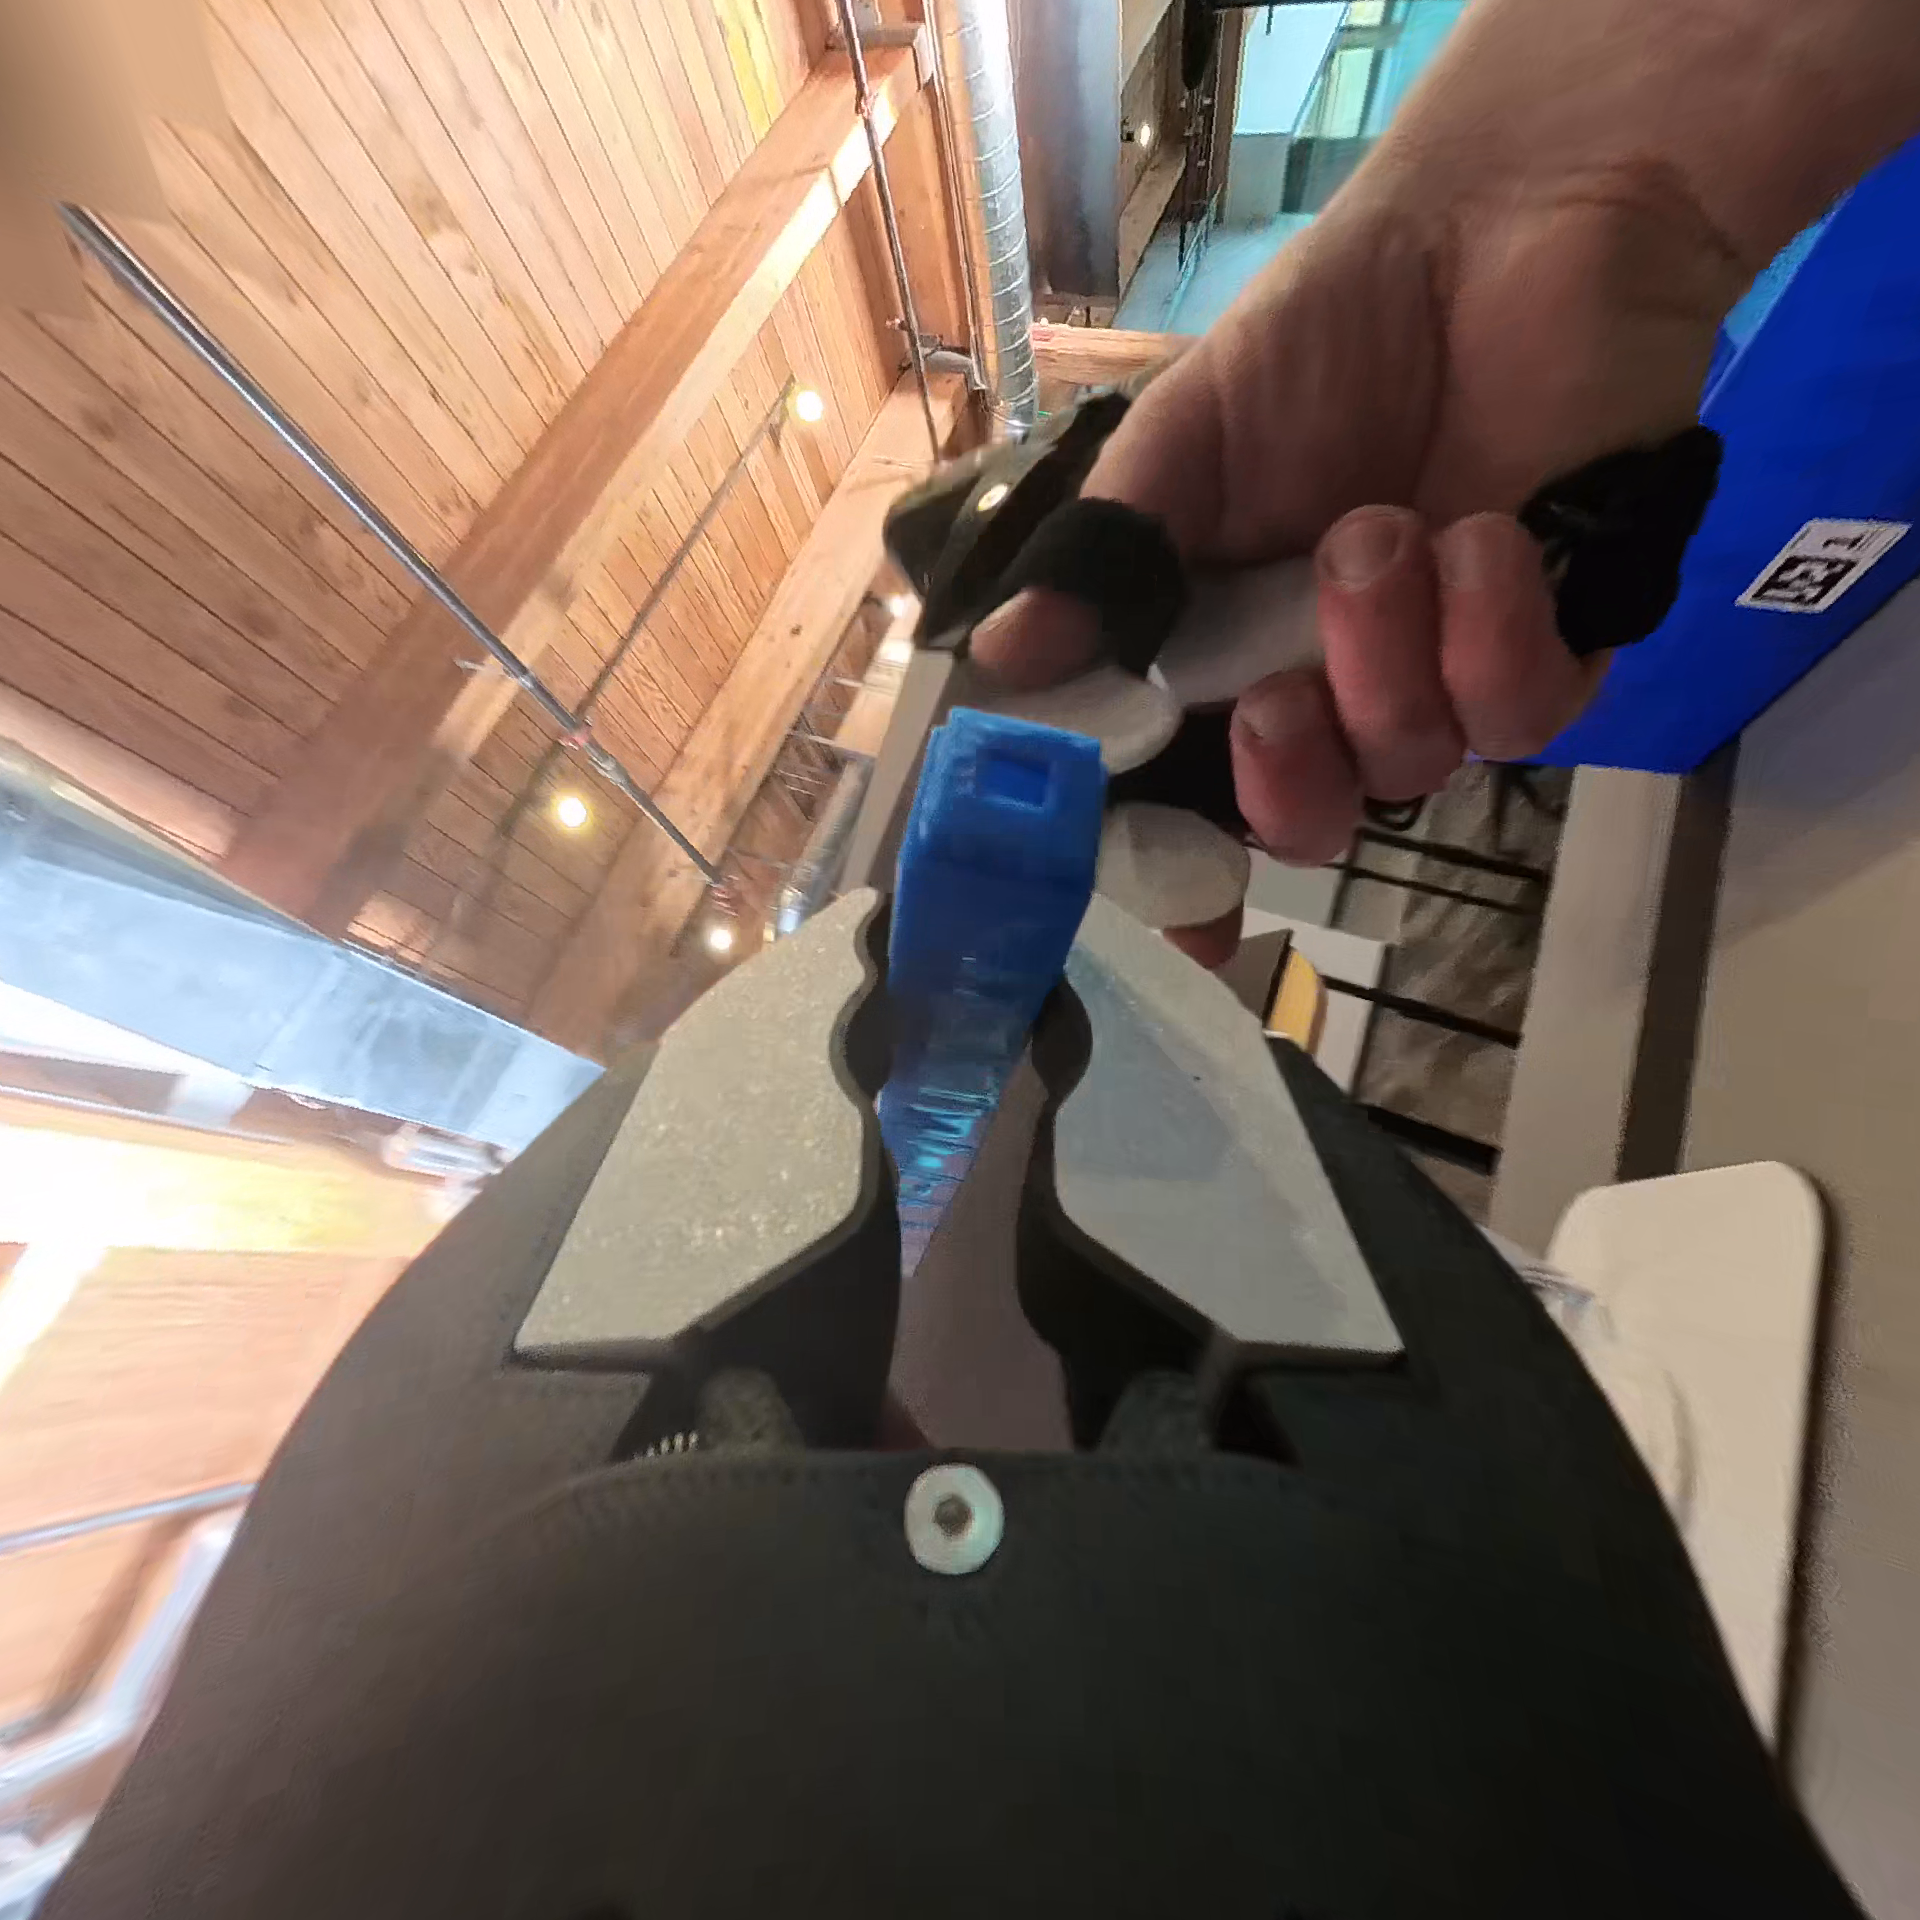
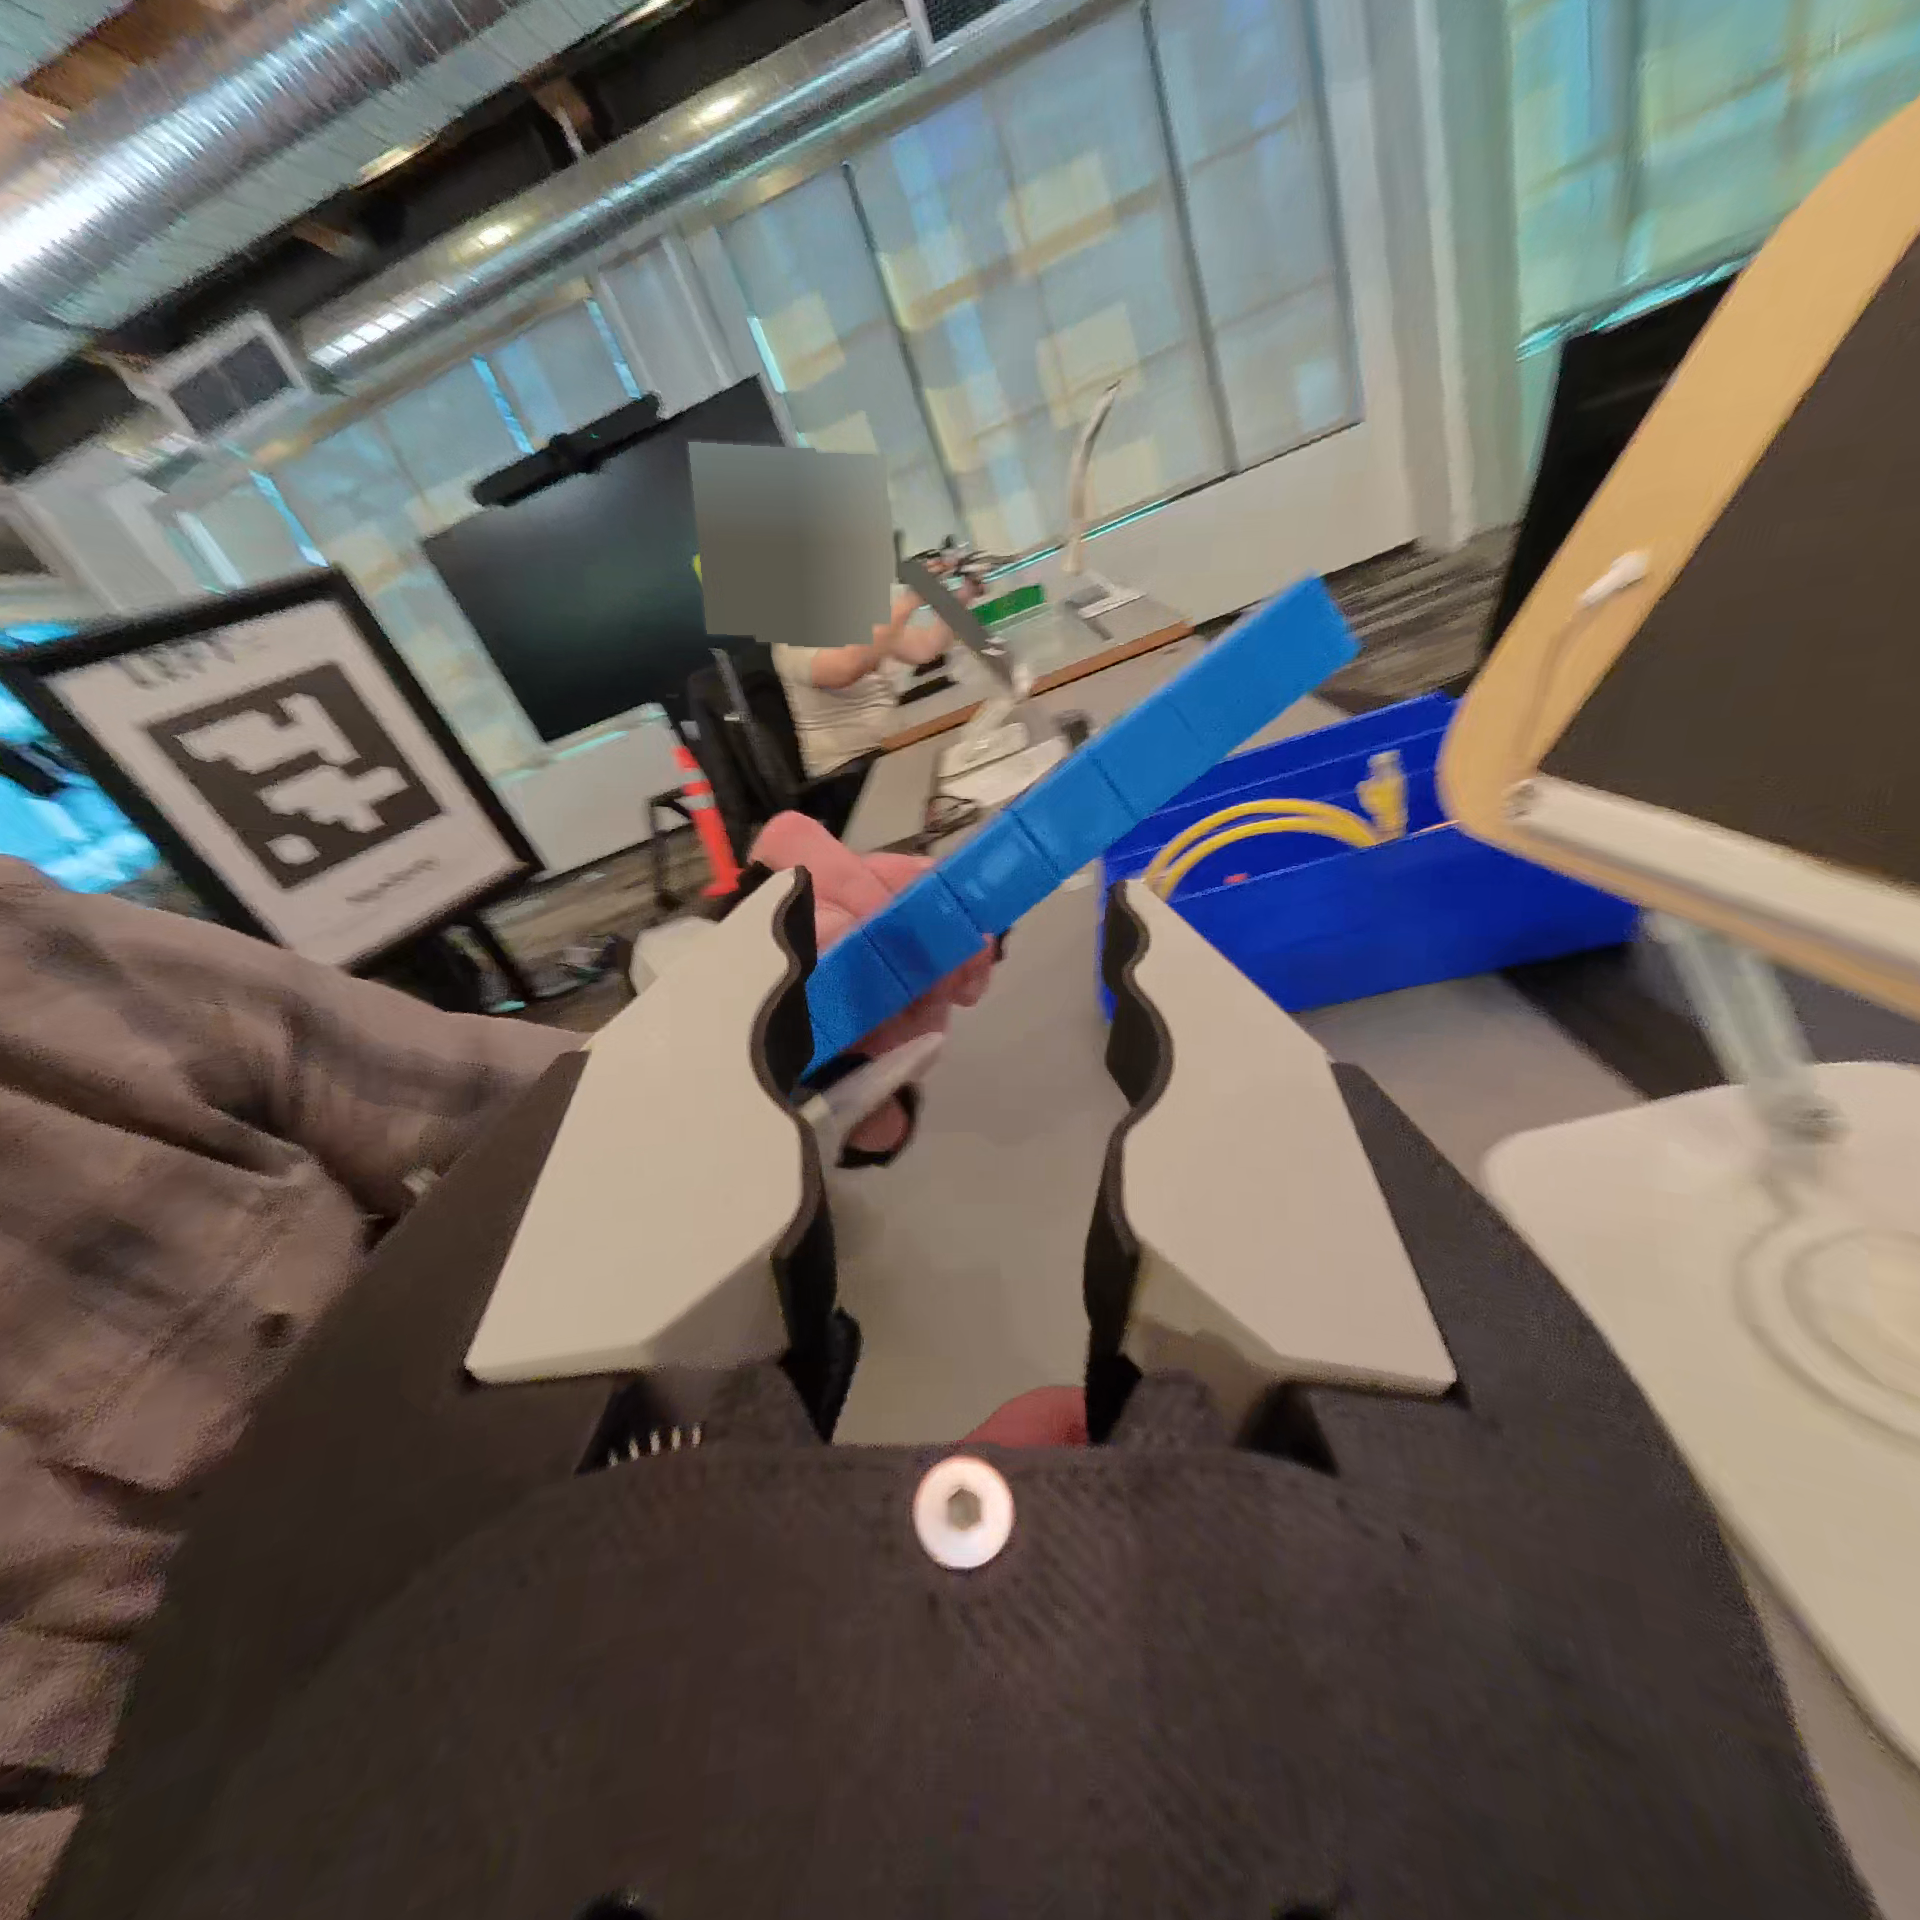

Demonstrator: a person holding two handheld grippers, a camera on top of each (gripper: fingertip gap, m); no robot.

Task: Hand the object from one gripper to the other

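A long blue segmented bar (image 1: 997, 831) sticks out end-on from between the fingers of my left gripper (image 1: 977, 935), which is shut on it. In the right wrist view the same bar (image 2: 1091, 790) runs diagonally from lower left to upper right, just beyond my right gripper (image 2: 951, 904). That gripper's jaws stand wide apart and hold nothing. The bar's lower end lies by the right gripper's left fingertip (image 2: 774, 935). A hand (image 1: 1403, 436) gripping the other tool's handle is close behind the bar's free end.
A blue bin (image 2: 1351, 935) holding a yellow cable stands on the grey table (image 2: 956, 1195). A tan chair back (image 2: 1662, 468) and a white round base (image 2: 1662, 1299) are on the right. A framed marker board (image 2: 281, 769), a dark screen and a seated person are farther back.
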